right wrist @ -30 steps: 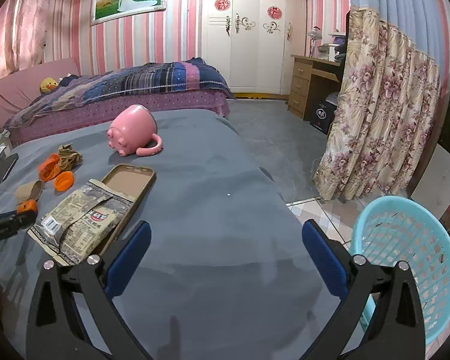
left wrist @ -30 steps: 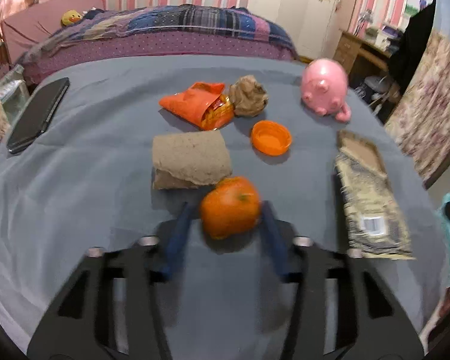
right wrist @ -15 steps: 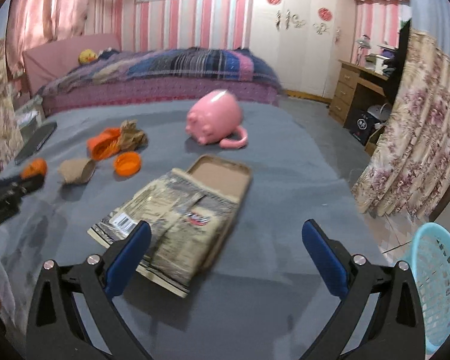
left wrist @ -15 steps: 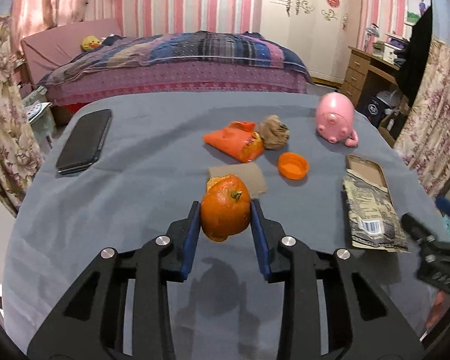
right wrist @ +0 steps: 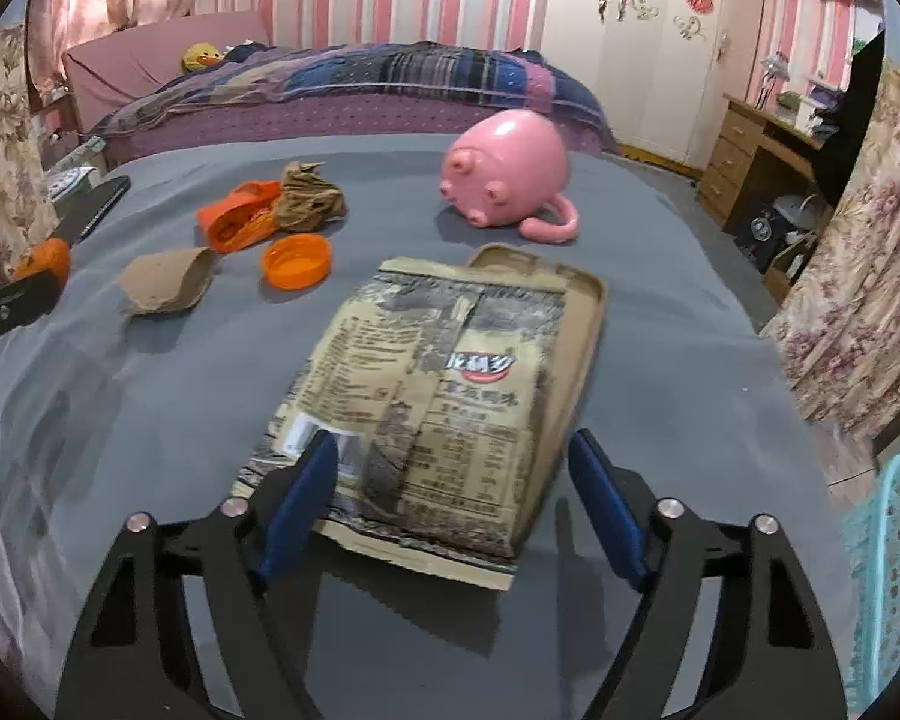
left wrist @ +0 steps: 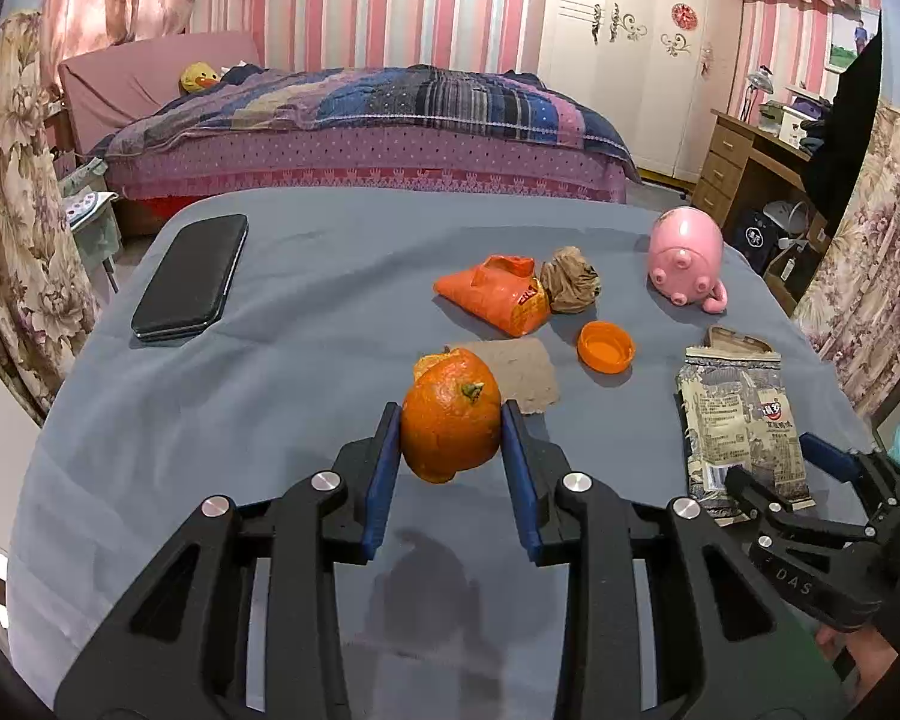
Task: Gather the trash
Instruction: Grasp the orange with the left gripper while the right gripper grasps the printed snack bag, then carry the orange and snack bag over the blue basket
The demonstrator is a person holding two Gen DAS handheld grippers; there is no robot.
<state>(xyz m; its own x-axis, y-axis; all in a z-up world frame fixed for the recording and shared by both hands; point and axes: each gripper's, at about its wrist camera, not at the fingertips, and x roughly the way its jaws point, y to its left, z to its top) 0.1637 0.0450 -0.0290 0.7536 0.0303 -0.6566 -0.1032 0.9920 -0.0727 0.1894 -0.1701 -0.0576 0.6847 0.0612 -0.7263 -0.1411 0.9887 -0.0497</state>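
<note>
My left gripper (left wrist: 450, 441) is shut on an orange peel (left wrist: 450, 423) and holds it above the grey-blue table (left wrist: 270, 360). The peel also shows at the left of the right wrist view (right wrist: 45, 258). My right gripper (right wrist: 450, 468) is open, its fingers either side of the near end of a flat snack wrapper (right wrist: 444, 390), seen too in the left wrist view (left wrist: 741, 420). Other trash lies on the table: an orange packet (left wrist: 492, 297), a crumpled brown paper ball (left wrist: 570, 279), an orange lid (left wrist: 606, 346) and a brown cardboard piece (left wrist: 525, 375).
A pink pig-shaped cup (left wrist: 684, 255) lies at the far right of the table. A black phone (left wrist: 192, 276) lies at the far left. A turquoise basket (right wrist: 894, 570) stands on the floor to the right. A bed (left wrist: 360, 120) is behind the table.
My left gripper closed on the orange peel and lifted it off the table. My right gripper swung left from the basket side and moved in over the snack wrapper.
</note>
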